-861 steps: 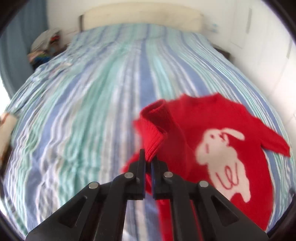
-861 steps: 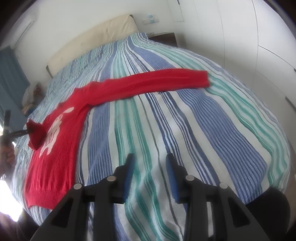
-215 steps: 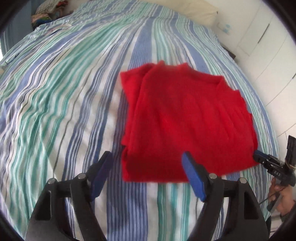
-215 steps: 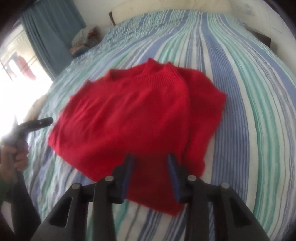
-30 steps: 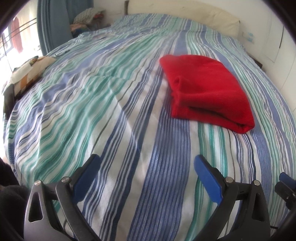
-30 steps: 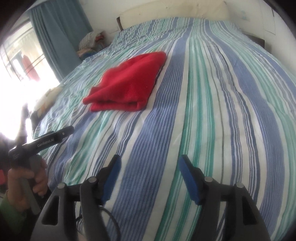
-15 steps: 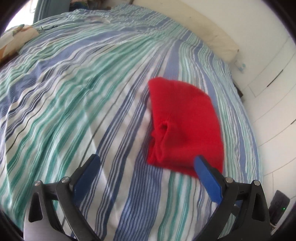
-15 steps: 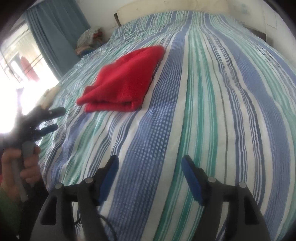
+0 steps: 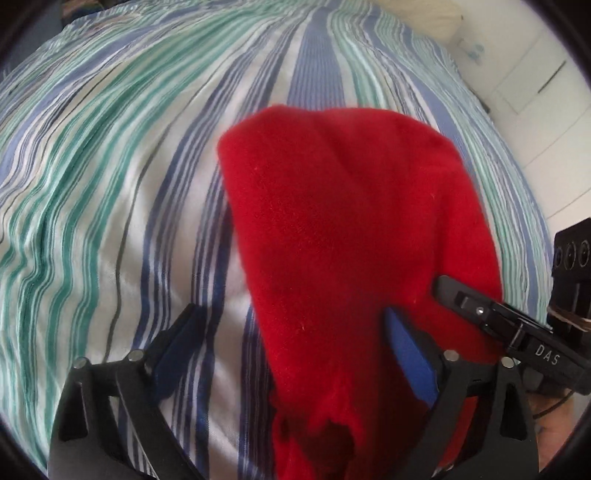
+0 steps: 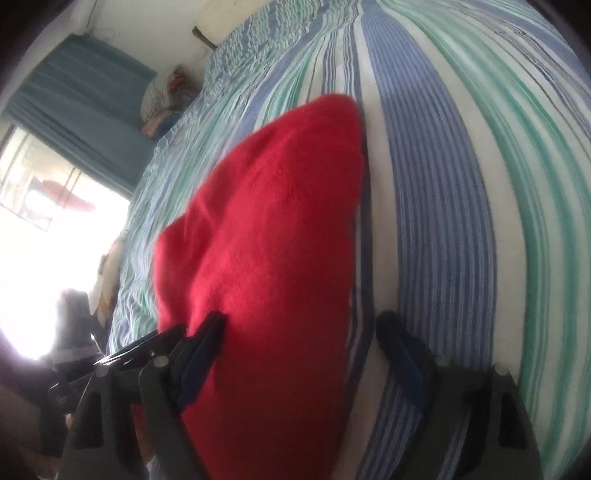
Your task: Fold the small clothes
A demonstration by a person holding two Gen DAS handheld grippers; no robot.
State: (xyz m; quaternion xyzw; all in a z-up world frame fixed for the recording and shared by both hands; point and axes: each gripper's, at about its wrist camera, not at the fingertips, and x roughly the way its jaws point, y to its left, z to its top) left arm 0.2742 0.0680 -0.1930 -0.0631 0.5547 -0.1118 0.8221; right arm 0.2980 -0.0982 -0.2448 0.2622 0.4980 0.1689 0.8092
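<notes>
A red sweater [image 9: 351, 229], folded into a thick bundle, lies on the striped bed sheet [image 9: 110, 166]. My left gripper [image 9: 291, 317] hangs over its near end with jaws closing. The left pad rests apart on the sheet, and the blue right pad [image 9: 406, 350] sits over the red knit, so nothing is pinched. In the right wrist view the sweater [image 10: 280, 229] fills the middle. My right gripper [image 10: 301, 321] straddles its near right edge, open: one finger [image 10: 207, 343] lies over the cloth, the other on the sheet. The right gripper's finger [image 9: 465, 302] touches the sweater's right side.
The bed stretches away to a pale headboard [image 9: 424, 14]. White cupboard doors [image 9: 535, 85] stand to the right of it. A blue curtain [image 10: 81, 96], a bright window [image 10: 44, 192] and a heap of clothes [image 10: 166, 96] lie beyond the bed's left side.
Both grippers have swept in over the bed to the sweater, which was well ahead and now lies between their fingers. The left jaws have narrowed.
</notes>
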